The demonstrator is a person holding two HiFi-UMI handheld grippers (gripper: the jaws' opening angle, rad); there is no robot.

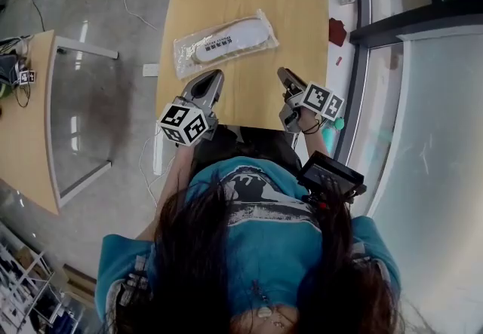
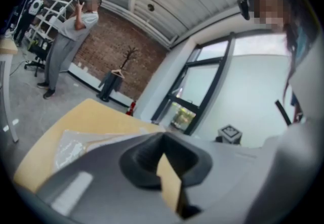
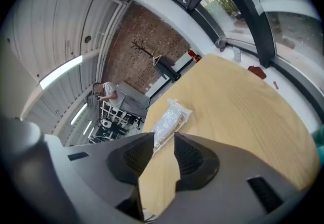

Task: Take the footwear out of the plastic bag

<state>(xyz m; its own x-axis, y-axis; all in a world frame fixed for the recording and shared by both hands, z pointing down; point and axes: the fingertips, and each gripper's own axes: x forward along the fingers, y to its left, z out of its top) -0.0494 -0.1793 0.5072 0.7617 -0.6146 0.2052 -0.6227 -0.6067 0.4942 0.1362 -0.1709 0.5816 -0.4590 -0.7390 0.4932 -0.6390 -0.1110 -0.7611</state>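
Footwear point(image 1: 230, 40) shows in plastic bag point(image 1: 183, 55) overhead; gripper views perhaps only bag.

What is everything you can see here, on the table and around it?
table: one, light wood, centre
bag: one, clear plastic, on the table, left of middle
footwear: one, white, inside the bag
side desk: one, light wood, far left
red object: one, right of the table
bystander: one, grey clothes, across the room
coat stand: one, dark, far end of the room
person: one, teal shirt, at the table's near end
left gripper: one, grey, shut, empty, above the table's near part
right gripper: one, grey, open, empty, above the table's near part
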